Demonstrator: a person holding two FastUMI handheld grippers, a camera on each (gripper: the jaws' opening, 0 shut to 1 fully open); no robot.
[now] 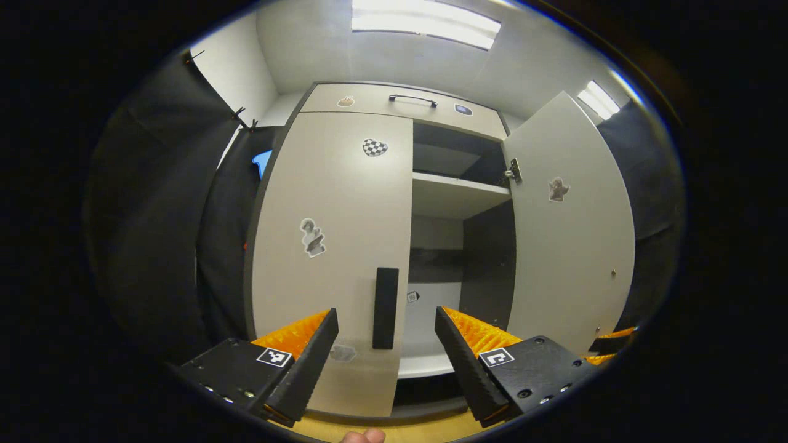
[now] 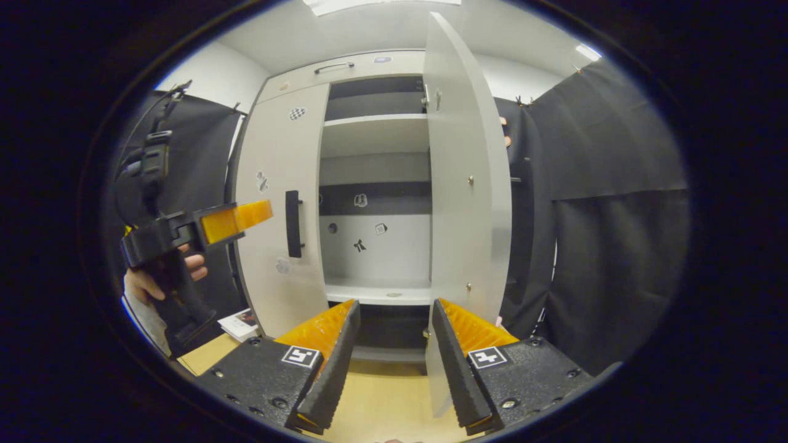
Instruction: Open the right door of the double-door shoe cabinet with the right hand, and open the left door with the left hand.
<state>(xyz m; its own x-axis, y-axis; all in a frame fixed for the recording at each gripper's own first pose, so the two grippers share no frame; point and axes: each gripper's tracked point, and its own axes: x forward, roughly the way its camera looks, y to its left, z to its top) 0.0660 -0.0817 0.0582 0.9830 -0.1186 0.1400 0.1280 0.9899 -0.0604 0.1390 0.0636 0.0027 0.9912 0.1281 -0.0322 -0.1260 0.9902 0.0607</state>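
In the left gripper view, the left tool (image 1: 386, 344) gapes empty before the black bar handle (image 1: 385, 307) on the closed pale grey left door (image 1: 332, 246); that door remains. In the right gripper view, the right tool (image 2: 392, 344) is spread, empty, beside the swung-open right door (image 2: 462, 184), its edge near.

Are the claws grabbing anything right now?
No. The left claw is open, lined up with the left door's handle but not gripping it. The right claw is open too, beside the open right door.
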